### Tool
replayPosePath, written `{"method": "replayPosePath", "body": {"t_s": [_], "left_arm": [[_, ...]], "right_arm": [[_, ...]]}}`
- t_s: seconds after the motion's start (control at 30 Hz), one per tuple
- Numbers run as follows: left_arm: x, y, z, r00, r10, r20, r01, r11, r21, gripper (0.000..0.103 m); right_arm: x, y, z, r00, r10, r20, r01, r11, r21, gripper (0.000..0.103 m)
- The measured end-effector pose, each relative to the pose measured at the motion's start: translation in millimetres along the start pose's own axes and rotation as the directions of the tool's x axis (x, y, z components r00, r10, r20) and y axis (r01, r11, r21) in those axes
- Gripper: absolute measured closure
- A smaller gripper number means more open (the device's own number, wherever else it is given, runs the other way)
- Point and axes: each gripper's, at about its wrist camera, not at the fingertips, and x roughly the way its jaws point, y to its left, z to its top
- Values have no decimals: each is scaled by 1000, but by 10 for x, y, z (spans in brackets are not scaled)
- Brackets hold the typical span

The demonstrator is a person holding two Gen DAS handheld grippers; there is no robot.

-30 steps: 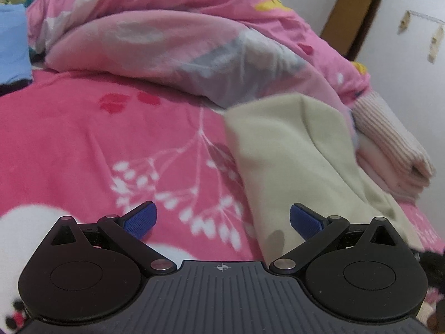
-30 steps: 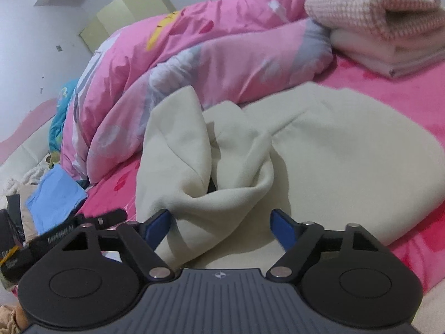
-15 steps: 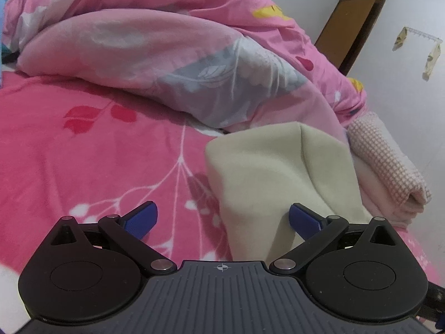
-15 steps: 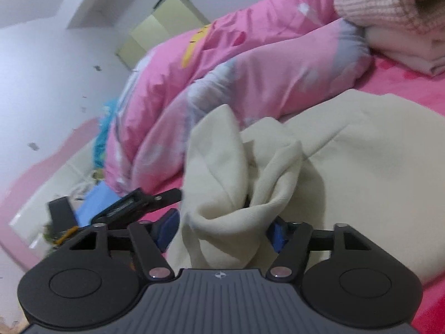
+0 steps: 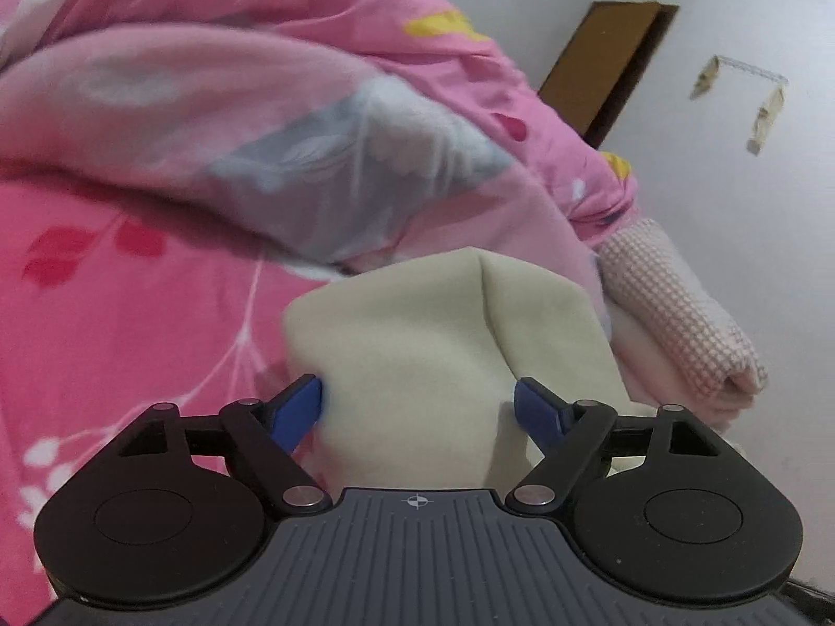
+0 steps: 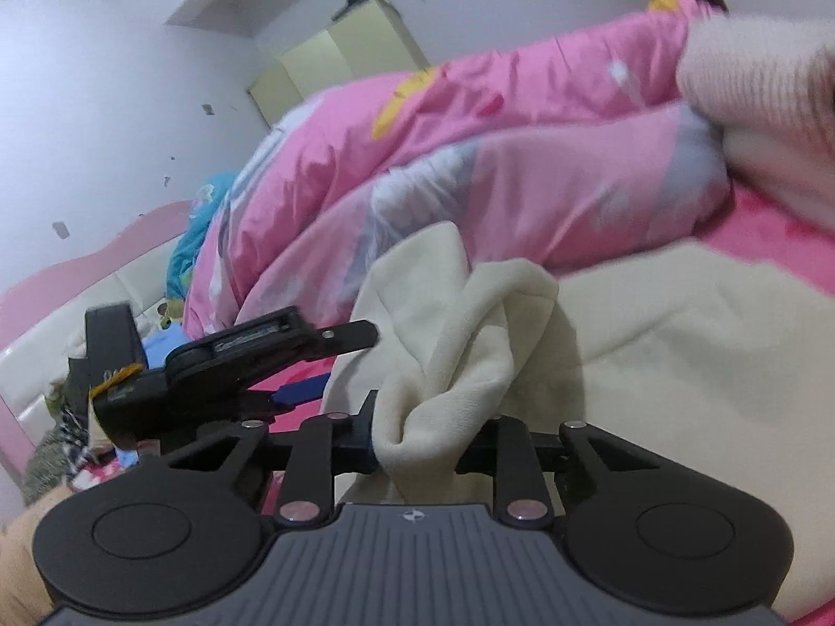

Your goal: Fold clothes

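Left wrist view: the left gripper [image 5: 417, 409] has its blue pads [image 5: 295, 407] on both sides of a corner of the cream garment [image 5: 417, 344]. The jaws are closing. The left pad touches the edge of the cloth, the right pad stands a little apart from it, so the cloth is between them but not yet clamped. The garment lies on the pink sheet [image 5: 120, 323], and its far edge ends just before the rolled quilt [image 5: 261, 120]. To the right it touches a folded pile [image 5: 678, 313] of pale knit cloth. Left of the garment the sheet is bare and wide, with a white branch print. Behind the bed are a white wall and a brown door [image 5: 605, 62].

In the right wrist view the right gripper [image 6: 417, 448] is closing too, and its jaws already squeeze a bunched fold of the garment [image 6: 469, 334], which rises in a twisted ridge above the fingers. The rest of the garment spreads flat to the right, up to the edge of the frame. The other gripper [image 6: 235, 360] shows at the left, beside the garment edge. Some small print is on its body, but it is too blurred to read. I can read no other writing.
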Motion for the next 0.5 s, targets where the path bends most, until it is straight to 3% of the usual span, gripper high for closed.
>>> {"method": "replayPosePath", "body": {"t_s": [0.27, 0.5], "left_arm": [[72, -551, 96, 998, -45, 41, 40, 992, 124, 19], [318, -1240, -8, 992, -126, 0, 119, 942, 315, 18]], "right_arm": [[-385, 0, 133, 989, -44, 138, 58, 993, -98, 80], [-751, -340, 136, 968, -131, 215, 142, 989, -38, 80]]}}
